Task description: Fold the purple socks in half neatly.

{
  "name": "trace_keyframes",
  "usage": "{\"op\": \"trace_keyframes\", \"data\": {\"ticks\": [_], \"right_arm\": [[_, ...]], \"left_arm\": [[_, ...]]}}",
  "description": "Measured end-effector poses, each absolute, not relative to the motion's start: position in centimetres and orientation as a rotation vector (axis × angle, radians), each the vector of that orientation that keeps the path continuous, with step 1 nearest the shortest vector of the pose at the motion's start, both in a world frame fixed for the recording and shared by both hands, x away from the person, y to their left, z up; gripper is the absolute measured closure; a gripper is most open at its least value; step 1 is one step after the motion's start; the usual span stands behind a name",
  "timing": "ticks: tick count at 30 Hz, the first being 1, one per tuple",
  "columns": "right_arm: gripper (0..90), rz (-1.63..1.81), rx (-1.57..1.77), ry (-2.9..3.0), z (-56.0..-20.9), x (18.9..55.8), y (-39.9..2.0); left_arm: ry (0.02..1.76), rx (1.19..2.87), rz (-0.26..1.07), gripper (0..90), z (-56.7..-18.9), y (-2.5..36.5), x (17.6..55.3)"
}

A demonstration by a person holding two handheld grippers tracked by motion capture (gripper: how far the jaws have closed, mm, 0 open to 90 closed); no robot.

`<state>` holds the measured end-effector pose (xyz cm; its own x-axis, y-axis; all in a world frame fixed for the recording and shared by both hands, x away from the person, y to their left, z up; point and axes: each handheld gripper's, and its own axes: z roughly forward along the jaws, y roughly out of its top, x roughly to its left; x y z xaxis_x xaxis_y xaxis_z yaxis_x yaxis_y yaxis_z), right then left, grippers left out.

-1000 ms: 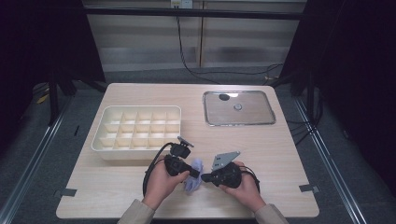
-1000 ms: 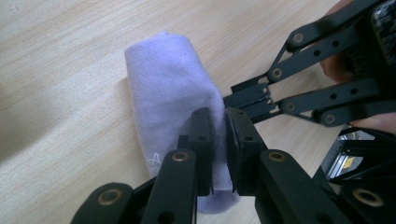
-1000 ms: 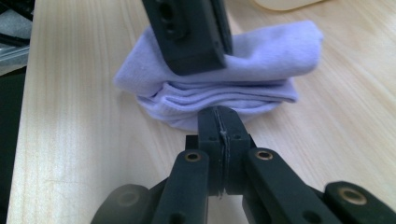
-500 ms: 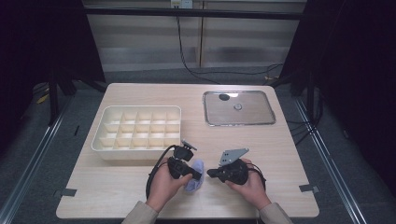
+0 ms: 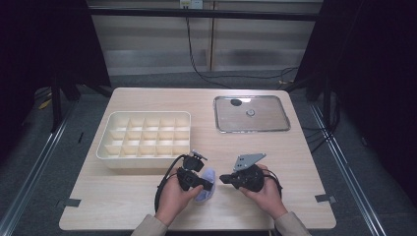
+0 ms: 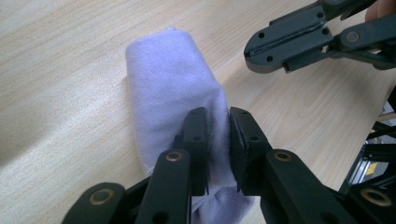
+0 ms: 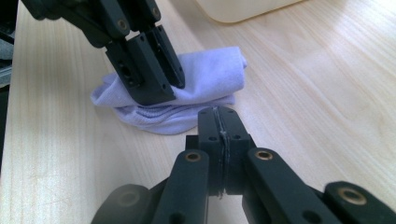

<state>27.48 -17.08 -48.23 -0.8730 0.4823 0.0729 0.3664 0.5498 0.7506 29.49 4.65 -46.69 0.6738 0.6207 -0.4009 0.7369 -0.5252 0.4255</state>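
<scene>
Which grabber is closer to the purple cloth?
Left. The left gripper pinches a fold of the purple cloth between its jaws. The right gripper is shut, empty, just beside the cloth's edge on the table.

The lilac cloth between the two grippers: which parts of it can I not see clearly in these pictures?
- High view: lilac cloth partly hidden by left gripper.
- Left gripper view: its near end is cut off by the bottom edge, behind the jaws.
- Right gripper view: the left gripper covers its upper left part.
</scene>
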Motion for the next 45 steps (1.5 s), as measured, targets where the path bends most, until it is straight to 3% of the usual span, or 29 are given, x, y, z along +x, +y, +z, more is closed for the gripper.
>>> {"op": "trace_keyframes", "data": {"ticks": [20,40,45], "right_arm": [[89.6,1.256,0.711,2.625,-46.5,29.3,-14.6],[90.0,1.231,0.755,2.7,-48.9,30.4,-12.8],[90.0,1.235,0.75,2.7,-49.0,30.3,-12.8]], "left_arm": [[1.022,2.284,-0.242,77.6,-47.0,5.0,29.0],[1.035,2.238,-0.231,77.2,-47.2,5.5,28.4],[1.039,2.22,-0.279,71.3,-47.1,5.7,28.5]]}}
